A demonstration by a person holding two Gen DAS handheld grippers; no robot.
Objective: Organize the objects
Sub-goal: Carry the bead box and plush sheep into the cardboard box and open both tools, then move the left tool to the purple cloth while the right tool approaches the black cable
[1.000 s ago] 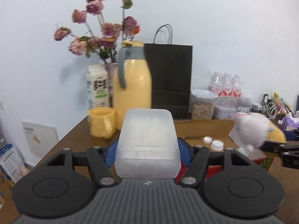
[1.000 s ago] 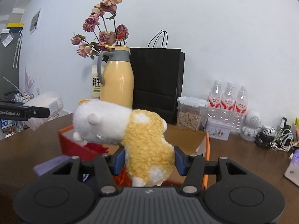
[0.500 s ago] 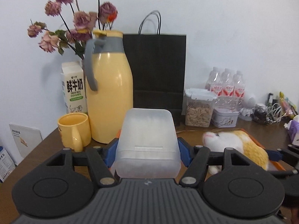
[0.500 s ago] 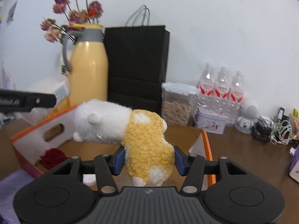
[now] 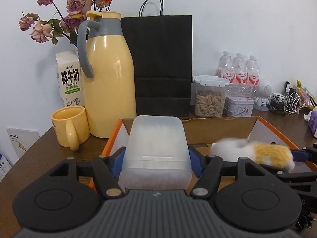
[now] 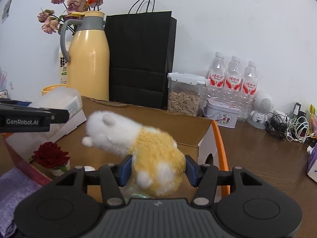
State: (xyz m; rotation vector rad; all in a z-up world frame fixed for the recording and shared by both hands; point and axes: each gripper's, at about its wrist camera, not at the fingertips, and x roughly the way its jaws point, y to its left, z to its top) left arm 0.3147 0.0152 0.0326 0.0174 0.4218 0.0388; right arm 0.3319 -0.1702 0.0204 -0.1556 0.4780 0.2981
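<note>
Brown desk's box [image 6: 150, 117] half-hidden: left tool [image 5: 156, 158] clamps frosted container [image 5: 156, 150], right tool [image 6: 156, 168] blurred plush [image 6: 138, 144].

Black grippers, blue fingers [image 5: 116, 159], silver screws

Frosted, translucent plastic box [image 5: 156, 150]; fluffy pile-fabric plush toy [image 6: 138, 148]; glossy yellow flask [image 5: 108, 83] with matt grey handle; glazed ceramic mug [image 5: 69, 127]; matt black paper bag [image 5: 160, 63]; raw brown cardboard carton [image 6: 158, 119]; dark wood-grain worktop [image 6: 267, 158]; clear plastic bottles [image 6: 233, 77]; matt black plastic left tool [image 5: 156, 158].
</note>
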